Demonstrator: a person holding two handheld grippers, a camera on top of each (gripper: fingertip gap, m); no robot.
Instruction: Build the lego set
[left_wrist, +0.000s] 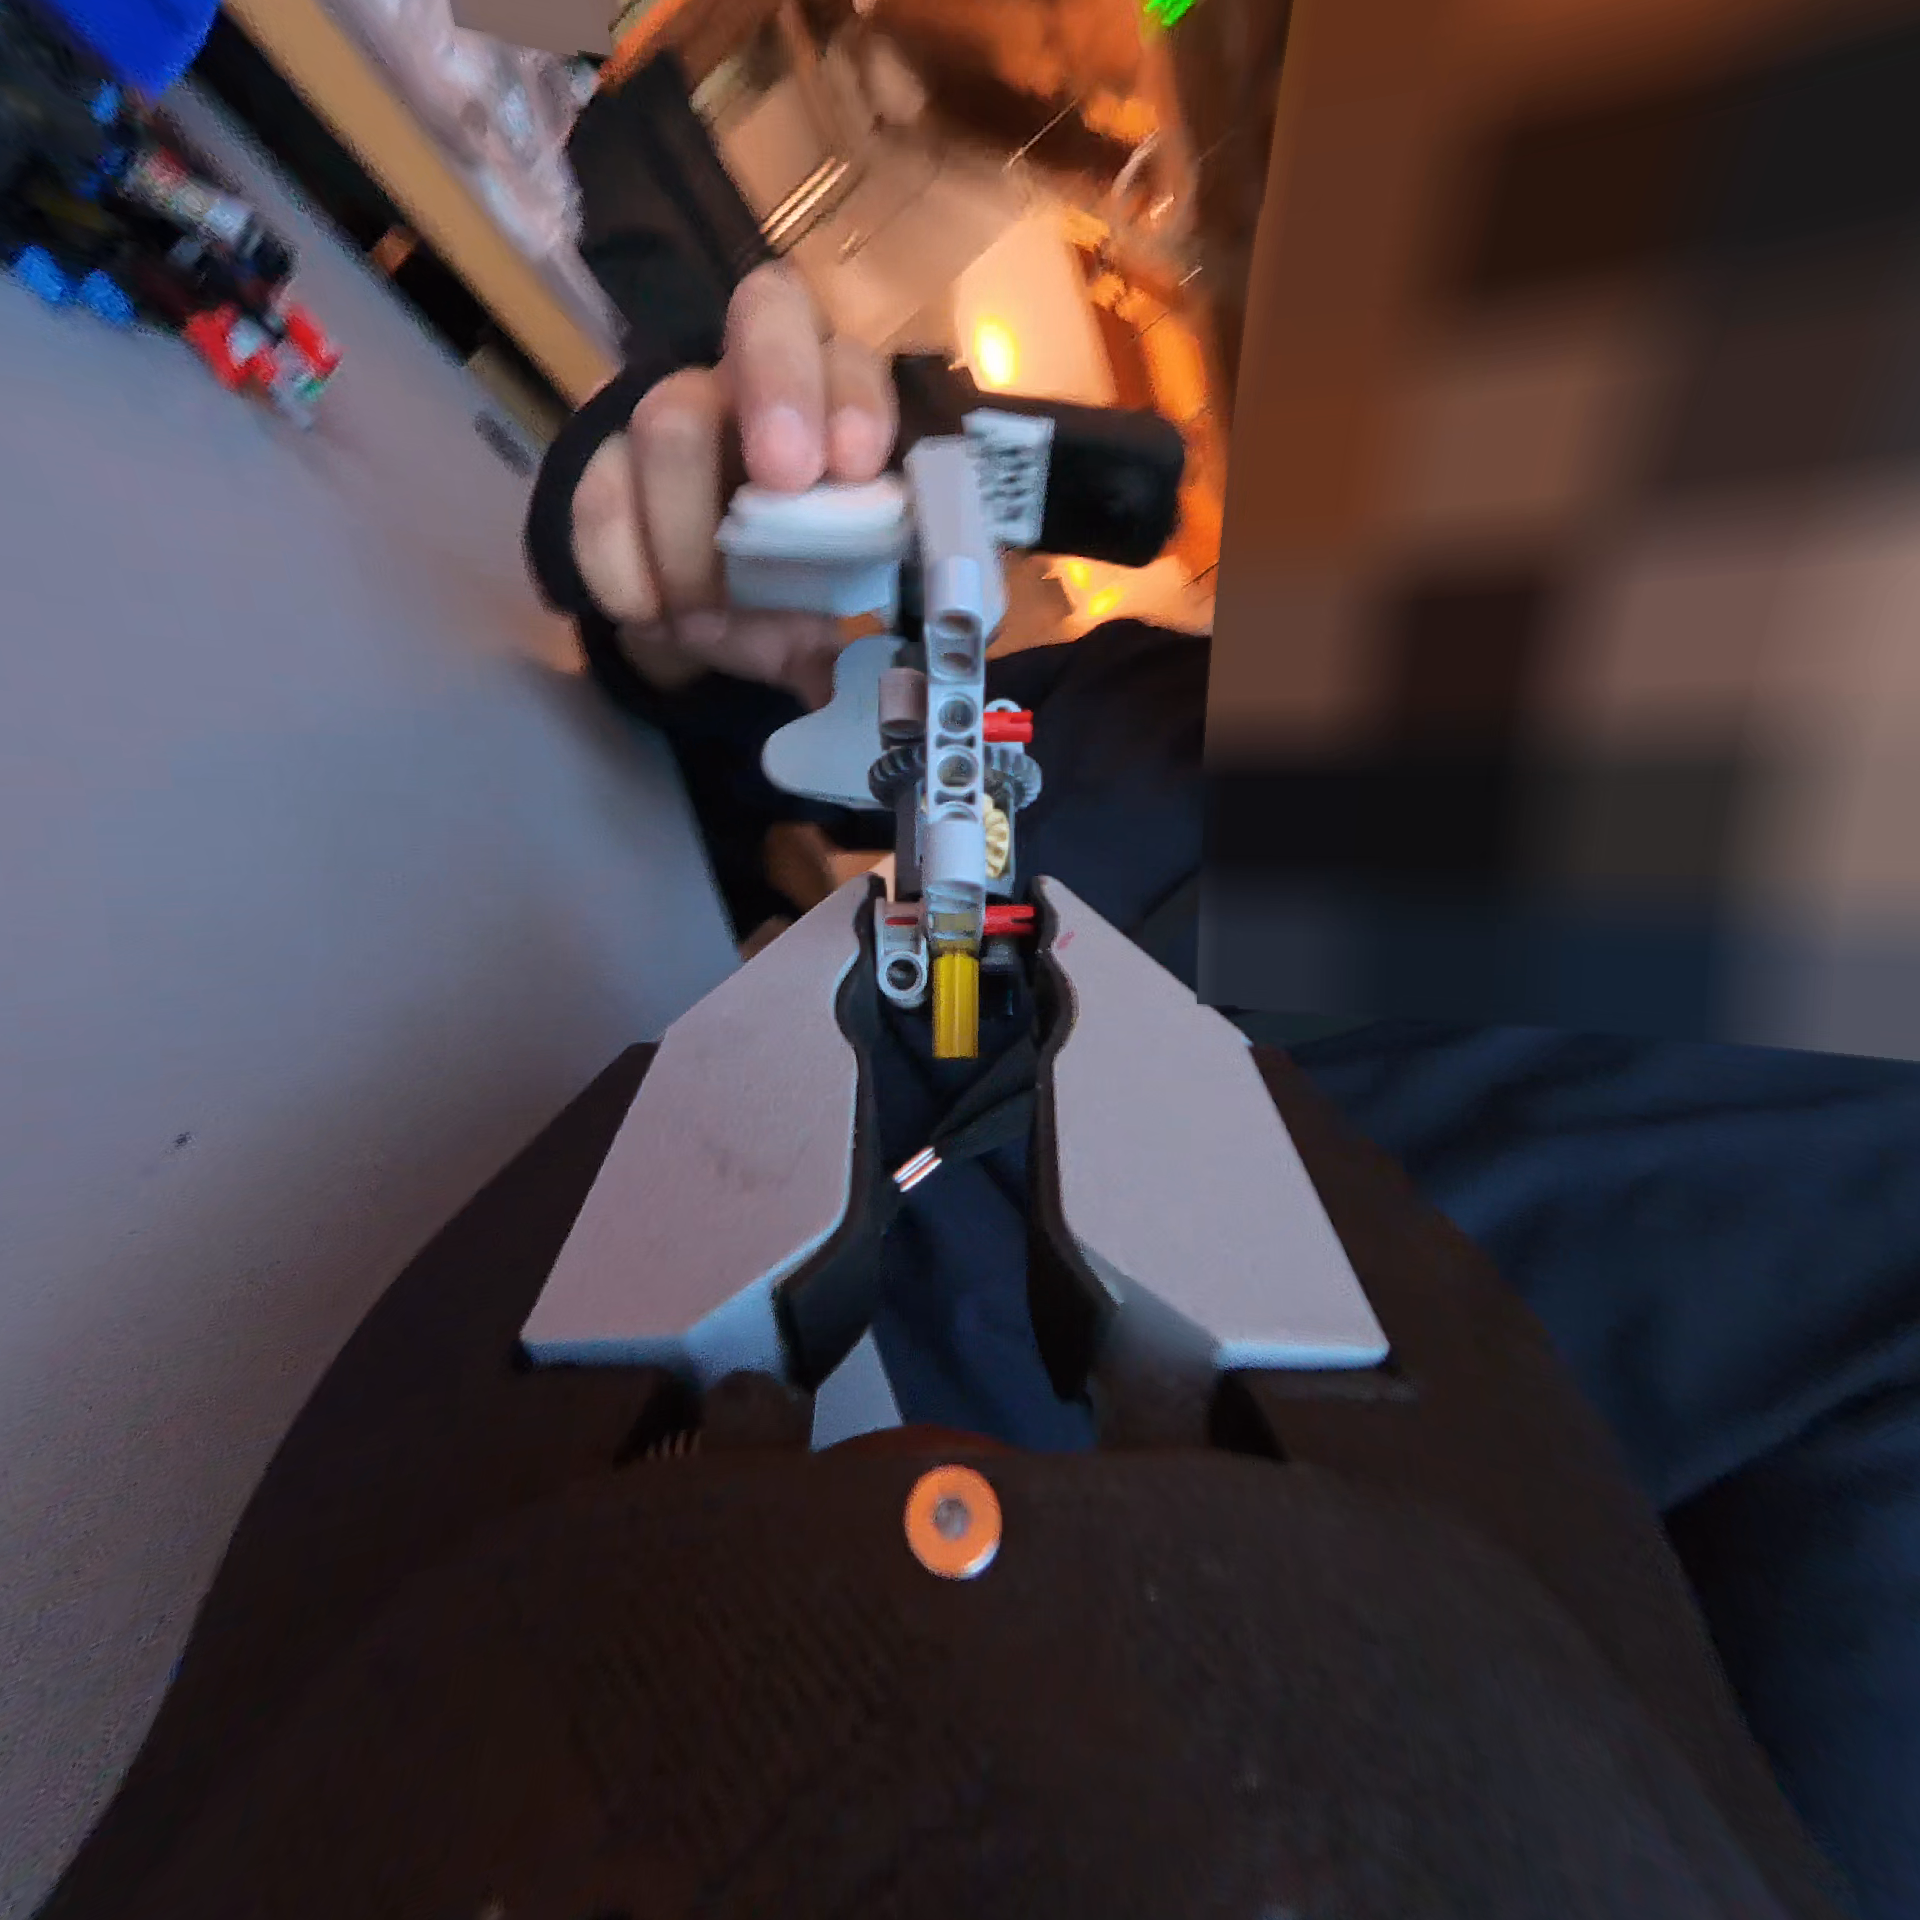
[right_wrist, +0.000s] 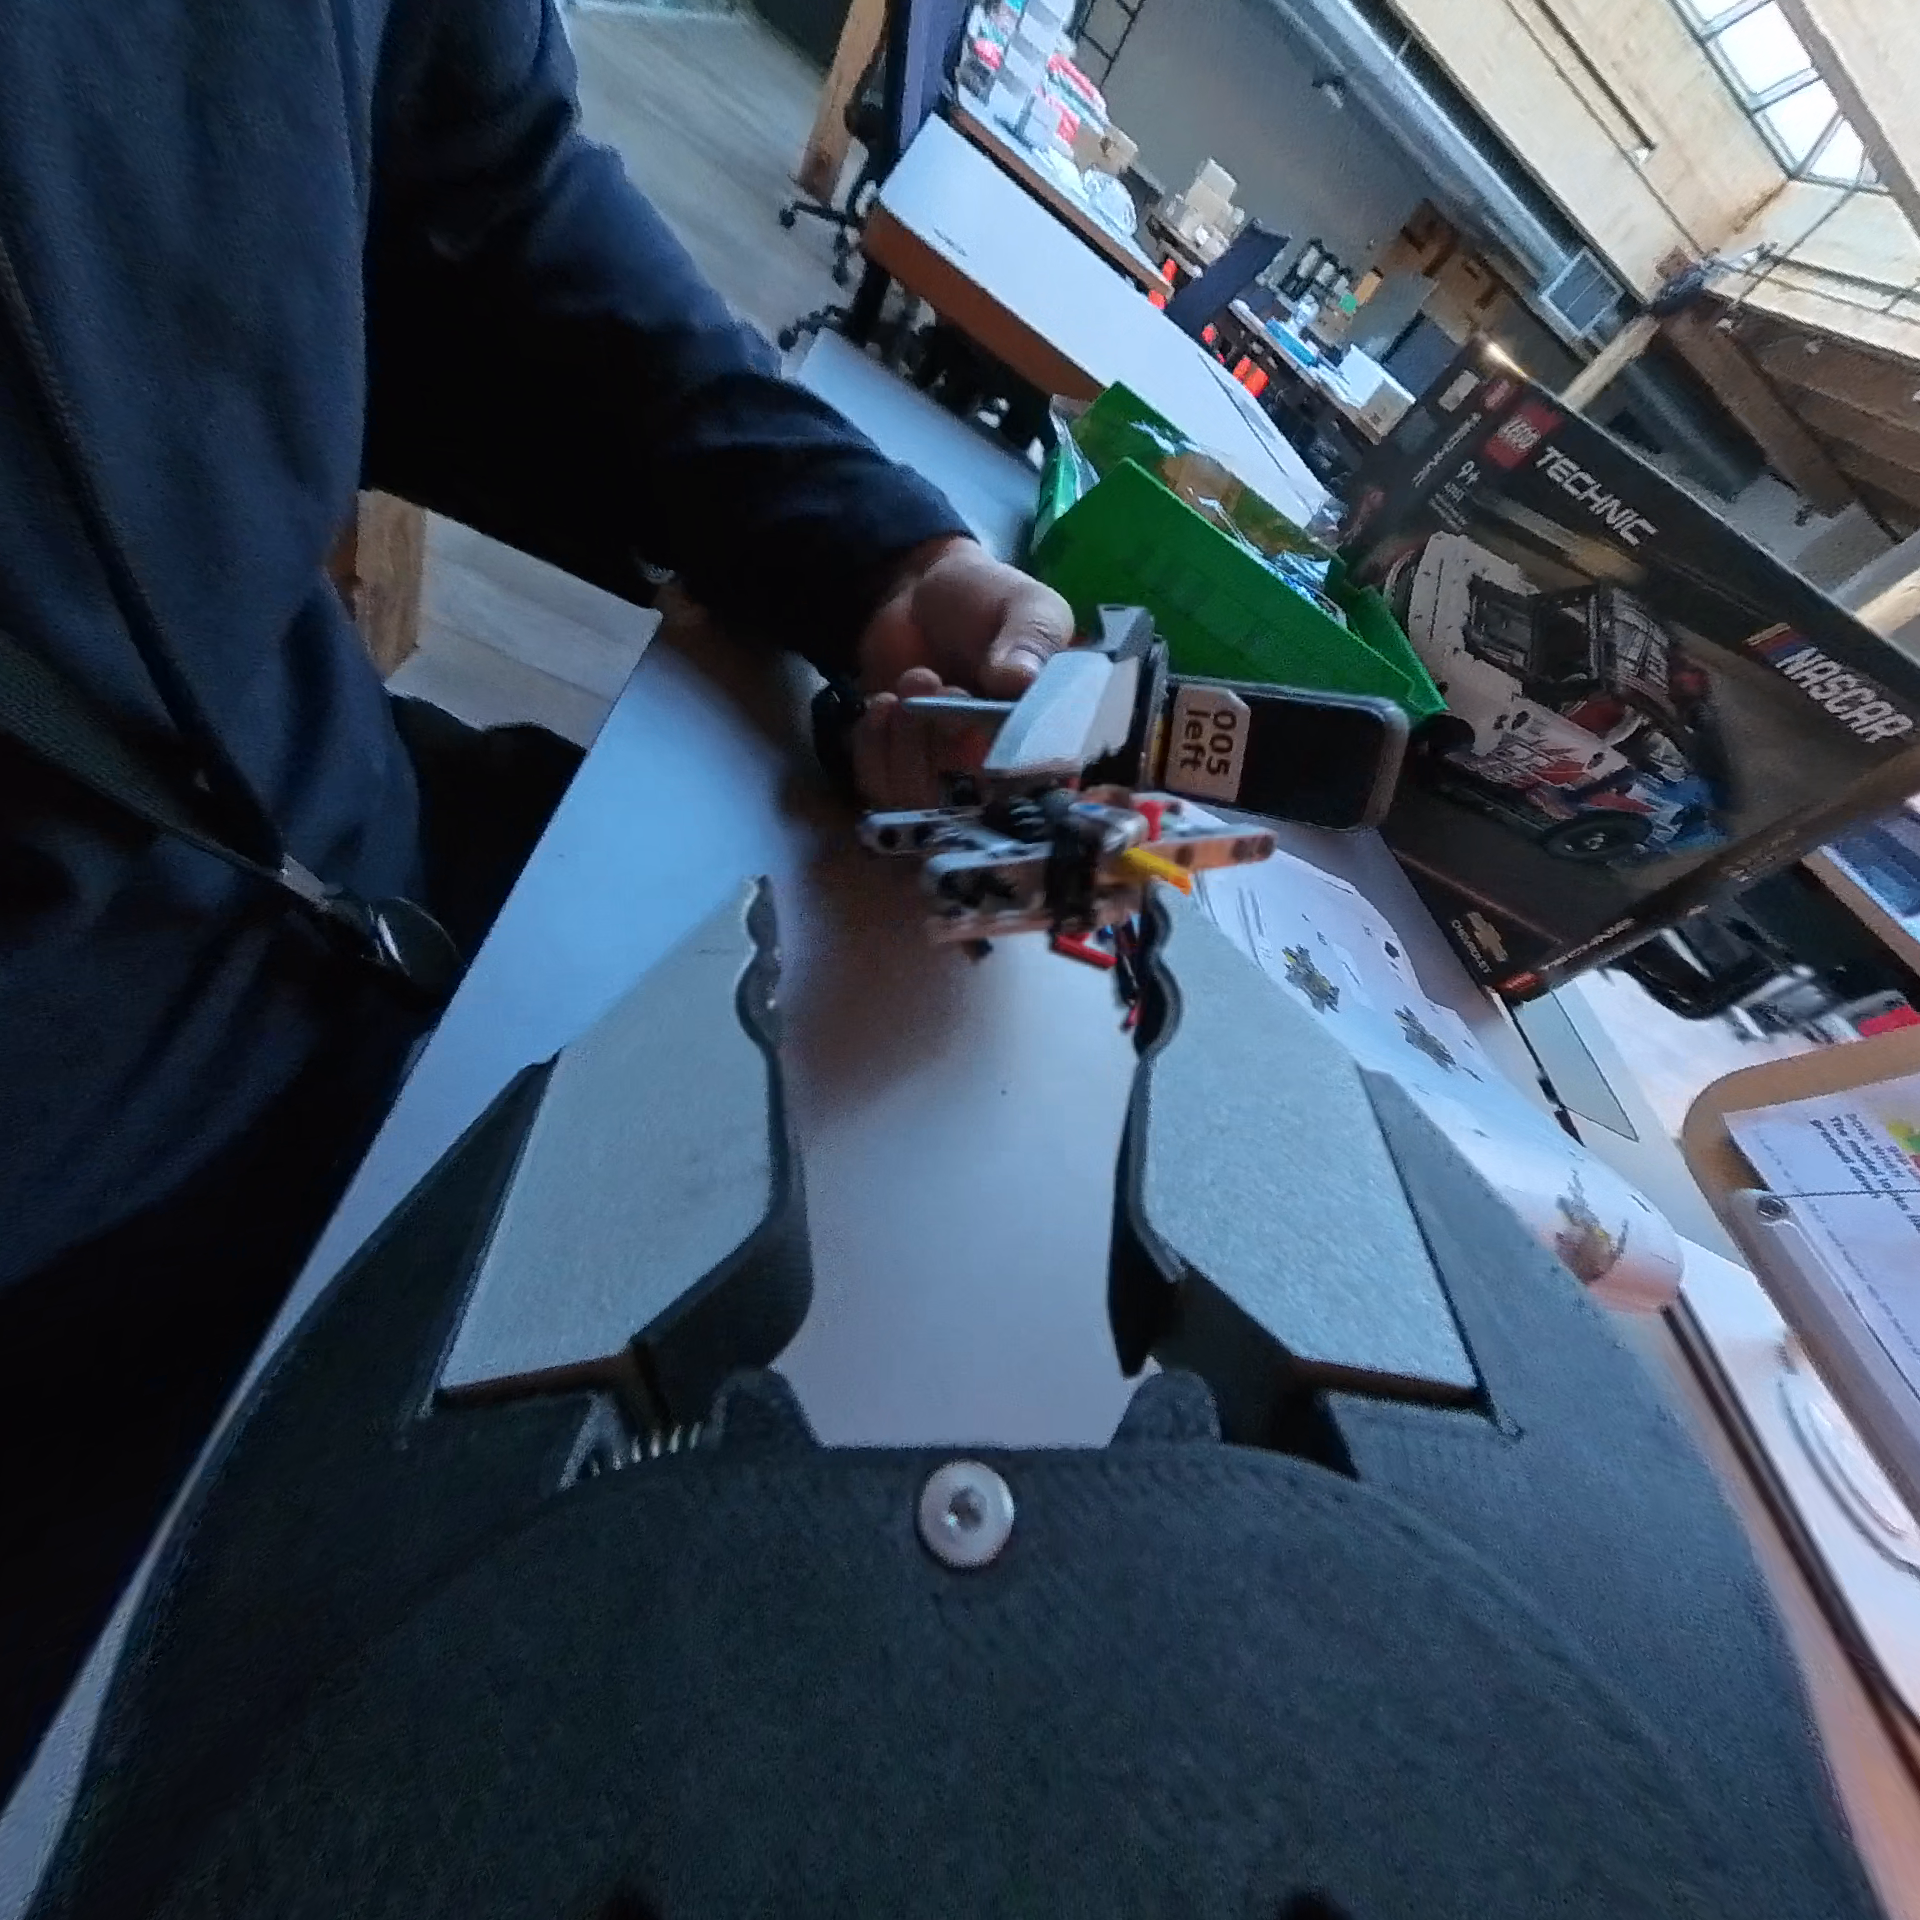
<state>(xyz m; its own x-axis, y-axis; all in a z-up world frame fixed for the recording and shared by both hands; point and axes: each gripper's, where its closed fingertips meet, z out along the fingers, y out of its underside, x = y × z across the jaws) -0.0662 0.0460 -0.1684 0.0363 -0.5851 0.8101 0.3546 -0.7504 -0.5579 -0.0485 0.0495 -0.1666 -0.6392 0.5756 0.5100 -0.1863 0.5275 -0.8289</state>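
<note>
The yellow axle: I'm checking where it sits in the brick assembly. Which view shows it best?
The left wrist view: the yellow axle hangs sharp between the left gripper's fingers. The right wrist view shows only a blurred yellow tip.

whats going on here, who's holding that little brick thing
A person in a dark blue top holds a two-finger gripper in each hand over a grey table. The left gripper is shut on a small grey beam-and-gear brick assembly, clamping its lower end beside a yellow axle. The right gripper faces it with fingers wide apart, gripping nothing; the assembly hangs just past its fingertips. Behind are a green bin, a model-car box and instruction sheets.
</note>
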